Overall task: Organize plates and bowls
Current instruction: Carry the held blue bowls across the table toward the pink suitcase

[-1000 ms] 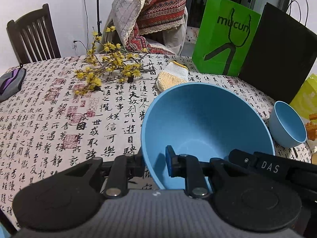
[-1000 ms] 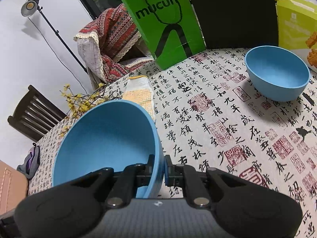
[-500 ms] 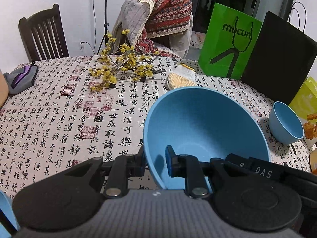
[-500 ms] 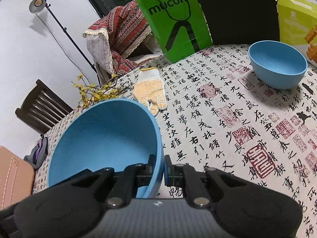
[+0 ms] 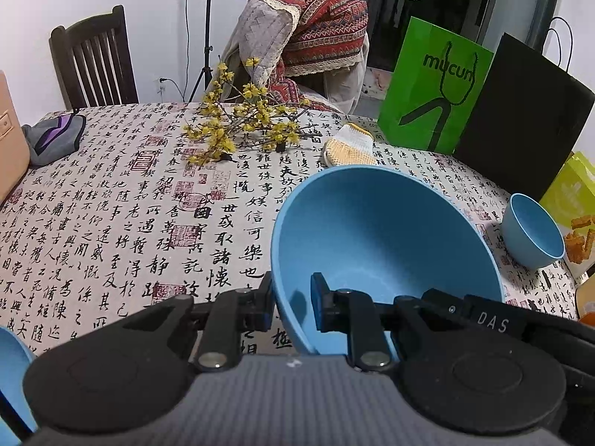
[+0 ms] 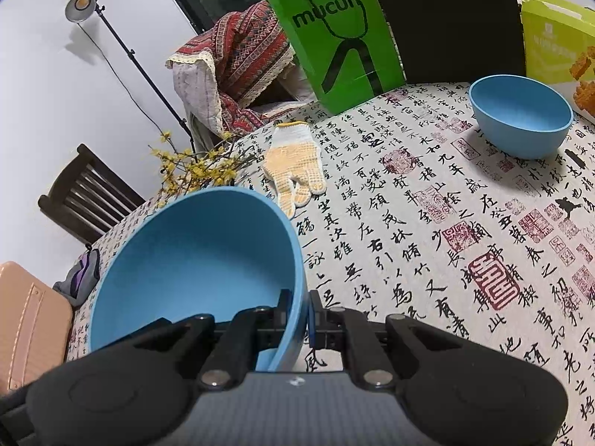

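Large blue bowl (image 5: 383, 238): held tilted above the desk (image 5: 111, 223), gripped at opposite rim edges. Left tongs (image 5: 292, 299): clenched on its wall, one pad inside, one outside. Right tongs (image 6: 299, 317): clenched likewise on the rim. Small blue bowl (image 6: 520, 115): upright on the desk, well apart, near a black bag (image 5: 520, 111).

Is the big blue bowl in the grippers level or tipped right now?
Tipped. The big blue bowl has its opening tilted toward both wrist cameras, its rim pinched by the left gripper and right gripper.
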Tool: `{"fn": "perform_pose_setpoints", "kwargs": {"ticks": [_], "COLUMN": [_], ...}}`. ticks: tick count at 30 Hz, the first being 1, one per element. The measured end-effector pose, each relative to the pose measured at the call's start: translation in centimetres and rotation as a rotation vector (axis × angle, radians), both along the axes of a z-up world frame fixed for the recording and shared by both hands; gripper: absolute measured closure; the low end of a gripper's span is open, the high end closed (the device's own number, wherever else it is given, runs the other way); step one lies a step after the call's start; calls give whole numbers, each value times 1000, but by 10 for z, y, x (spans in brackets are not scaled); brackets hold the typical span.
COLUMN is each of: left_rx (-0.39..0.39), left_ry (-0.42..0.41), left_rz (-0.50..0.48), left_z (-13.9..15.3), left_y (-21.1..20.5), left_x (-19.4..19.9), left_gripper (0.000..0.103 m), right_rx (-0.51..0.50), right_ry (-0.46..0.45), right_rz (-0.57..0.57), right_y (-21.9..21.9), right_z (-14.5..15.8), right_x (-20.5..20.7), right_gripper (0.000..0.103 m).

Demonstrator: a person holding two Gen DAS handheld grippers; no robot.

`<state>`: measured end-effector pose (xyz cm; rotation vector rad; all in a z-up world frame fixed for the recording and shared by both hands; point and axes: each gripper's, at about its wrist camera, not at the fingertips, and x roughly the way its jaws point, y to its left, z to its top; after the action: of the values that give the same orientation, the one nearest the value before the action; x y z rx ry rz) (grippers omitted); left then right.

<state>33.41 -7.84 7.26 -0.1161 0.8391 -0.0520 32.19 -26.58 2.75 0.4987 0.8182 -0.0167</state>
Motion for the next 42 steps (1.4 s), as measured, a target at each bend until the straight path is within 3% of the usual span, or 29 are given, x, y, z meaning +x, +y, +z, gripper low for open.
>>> {"fn": "perform_pose_setpoints", "kwargs": {"ticks": [17, 42], "left_rx": [0, -13], "left_ry": [-26, -94], "left_rz": [35, 39], "left_z": [12, 26], "left_y": [18, 58], "left_x": [-30, -83], "left_gripper": [84, 84], "right_rx": [27, 19], "right_ry": [-29, -154], "right_rz": [31, 57], "right_y": [17, 54], "right_z": [6, 17], "right_x": [-25, -80], "right_gripper": [95, 95]}}
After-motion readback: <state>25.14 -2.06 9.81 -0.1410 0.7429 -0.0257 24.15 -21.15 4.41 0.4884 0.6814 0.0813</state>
